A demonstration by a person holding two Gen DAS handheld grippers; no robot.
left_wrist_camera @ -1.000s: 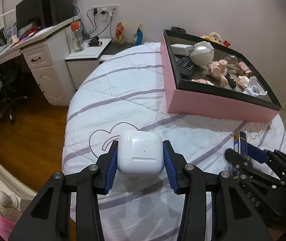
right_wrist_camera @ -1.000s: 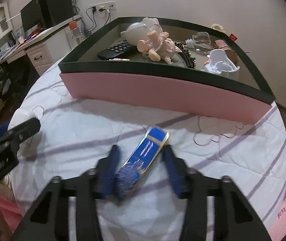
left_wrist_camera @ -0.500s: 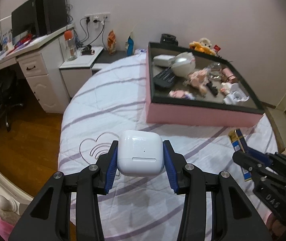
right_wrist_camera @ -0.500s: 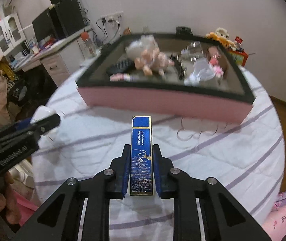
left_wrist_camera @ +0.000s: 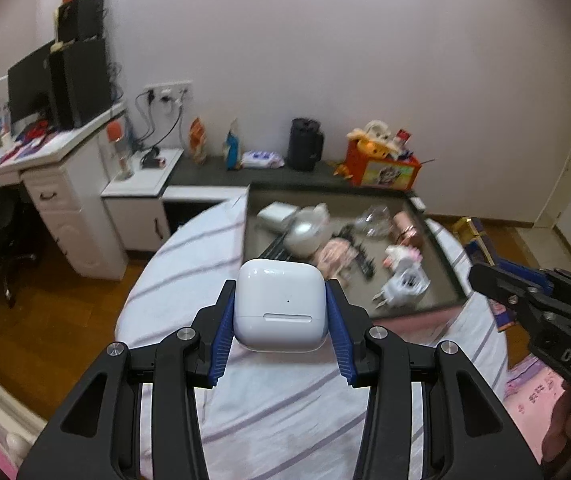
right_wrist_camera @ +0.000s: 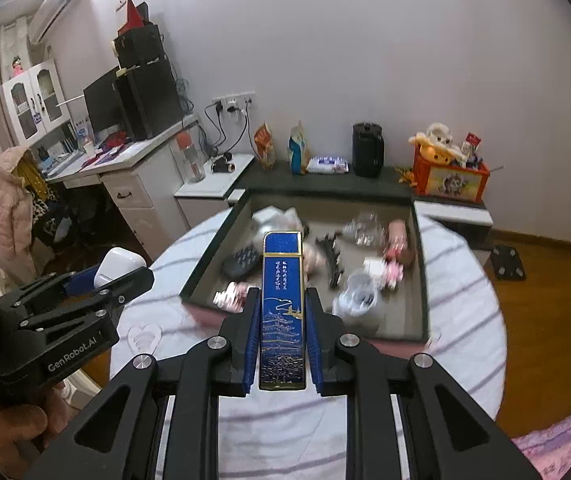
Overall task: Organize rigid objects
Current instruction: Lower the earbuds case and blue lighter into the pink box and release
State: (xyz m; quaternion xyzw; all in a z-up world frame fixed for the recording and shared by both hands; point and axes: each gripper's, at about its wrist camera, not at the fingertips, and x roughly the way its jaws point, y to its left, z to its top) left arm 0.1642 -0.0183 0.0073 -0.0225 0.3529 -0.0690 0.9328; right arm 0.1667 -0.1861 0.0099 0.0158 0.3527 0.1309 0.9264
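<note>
My left gripper (left_wrist_camera: pixel 281 312) is shut on a white earbud case (left_wrist_camera: pixel 280 304) and holds it high above the round table, in front of the pink-walled tray (left_wrist_camera: pixel 417 314). My right gripper (right_wrist_camera: pixel 282 312) is shut on a long blue and gold box (right_wrist_camera: pixel 283 304), held upright above the table before the same tray (right_wrist_camera: pixel 201 276). The tray holds a remote, a doll, a white cup and other small items. Each gripper shows at the edge of the other's view, the right one (left_wrist_camera: pixel 485 280) and the left one with its case (right_wrist_camera: pixel 117 264).
The round table has a white cloth with purple stripes (left_wrist_camera: pixel 189 264). A white desk with drawers (left_wrist_camera: pixel 57 200) and a monitor stand at the left. A low dark shelf (right_wrist_camera: pixel 325 184) with a black jug and an orange toy box runs behind the tray. Wood floor surrounds the table.
Both grippers have risen well above the table with their objects. The right gripper closed on the blue box and lifted it from the cloth. The tray now lies lower in both views.
</note>
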